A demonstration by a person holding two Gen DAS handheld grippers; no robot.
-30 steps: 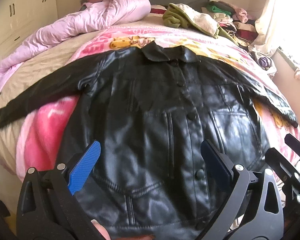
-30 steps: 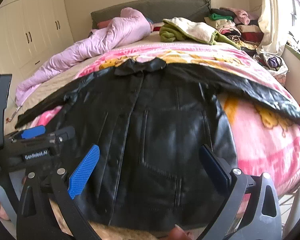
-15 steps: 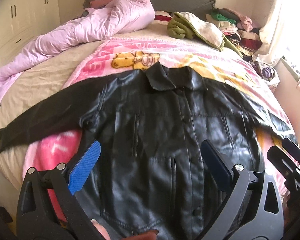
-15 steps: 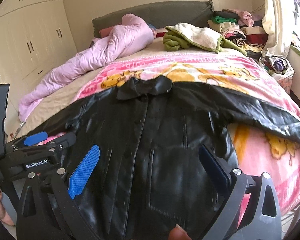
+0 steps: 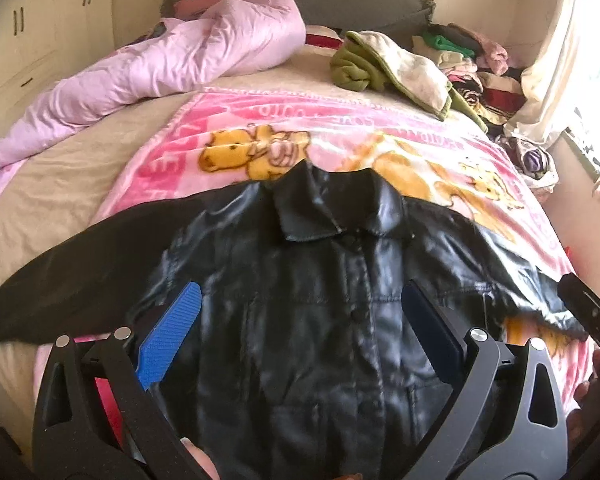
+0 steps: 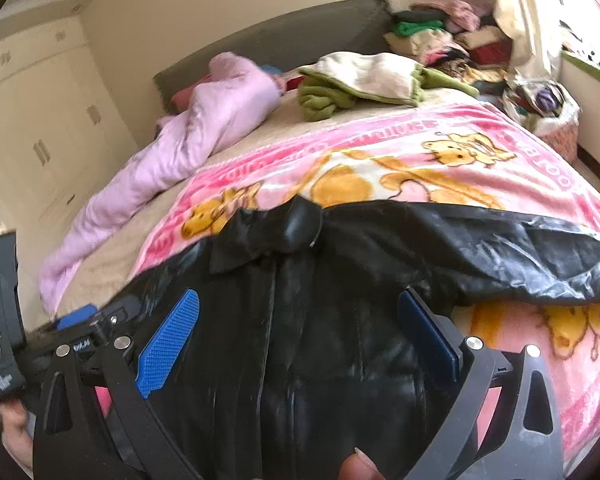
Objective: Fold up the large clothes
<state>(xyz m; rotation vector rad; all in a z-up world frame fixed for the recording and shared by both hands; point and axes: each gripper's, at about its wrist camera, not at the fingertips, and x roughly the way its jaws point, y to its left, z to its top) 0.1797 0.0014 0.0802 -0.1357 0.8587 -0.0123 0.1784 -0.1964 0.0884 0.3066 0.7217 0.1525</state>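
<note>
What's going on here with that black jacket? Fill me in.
A person holds a two-finger gripper in each hand above a black leather-look button-front jacket that lies front-up on a pink cartoon-bear blanket on the bed. Its sleeves are spread out to both sides and nothing is folded yet. The left gripper and right gripper both hover over the jacket's body with jaws open, gripping nothing. A pink quilt and a pile of clothes sit further back.
</note>
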